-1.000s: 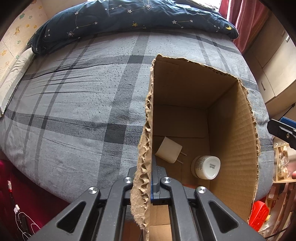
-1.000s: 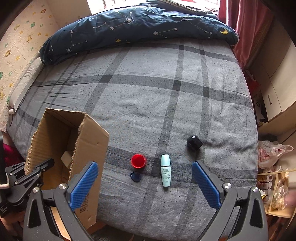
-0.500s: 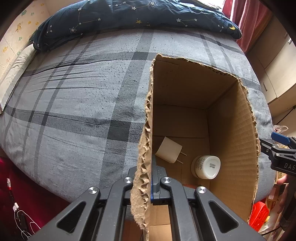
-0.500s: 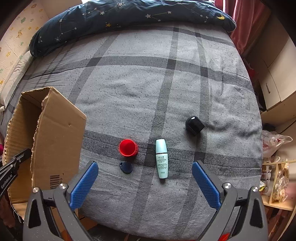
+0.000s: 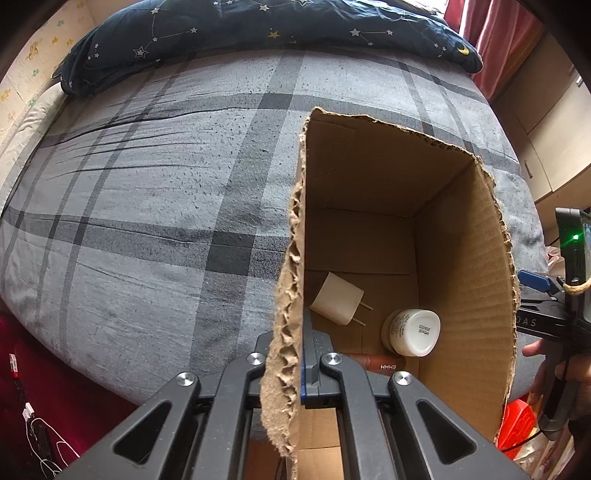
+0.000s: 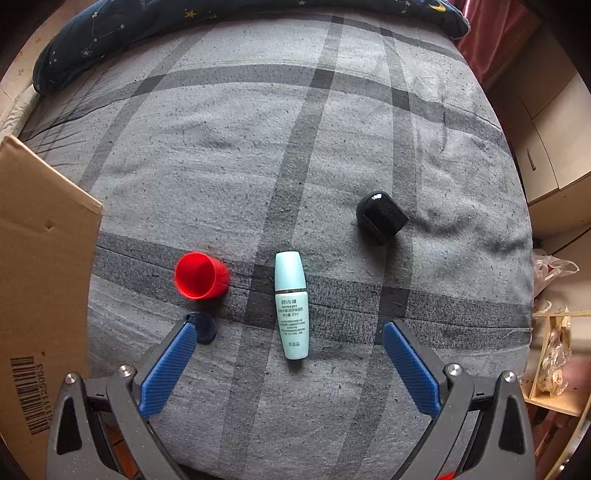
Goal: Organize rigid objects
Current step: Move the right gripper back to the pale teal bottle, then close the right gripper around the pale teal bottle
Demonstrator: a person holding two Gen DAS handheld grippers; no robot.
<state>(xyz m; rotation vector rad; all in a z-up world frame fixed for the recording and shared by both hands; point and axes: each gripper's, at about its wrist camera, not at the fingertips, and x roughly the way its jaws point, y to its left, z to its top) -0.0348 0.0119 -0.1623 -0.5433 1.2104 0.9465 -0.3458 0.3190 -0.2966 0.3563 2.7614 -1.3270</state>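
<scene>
Left tongs (image 5: 303, 363) of mine are clamped tight on the torn corrugated wall of the cardboard box (image 5: 461, 280), which stands open on the bed (image 5: 147, 206) near its front edge. Looking down into it I see a white plug adapter (image 5: 338, 298) lying on its side with its prongs pointing right, a white jar (image 5: 412, 331) tipped over just beside it, and part of a reddish-brown thing with lettering at the box floor, mostly hidden behind my tongs.

My right tongs (image 6: 288, 363) stand wide, with nothing between the blue pads (image 6: 166, 365), held low over the front of the grey checked bed cover. A mint-green bottle (image 6: 291, 302) lies flat between the two fingers, its cap end pointing away from me. To its left a red cup (image 6: 201, 275) lies on its side with its mouth toward me, and just in front of that a small dark blue piece (image 6: 203, 326) sits against my left pad; I cannot tell whether they touch. A black cap-shaped thing (image 6: 380, 218) rests further back to the right, well apart from the bottle. The box's outer wall, with a barcode, shows at the left edge of this view, and a dark star-patterned duvet (image 6: 147, 29) is bunched along the far end of the bed
</scene>
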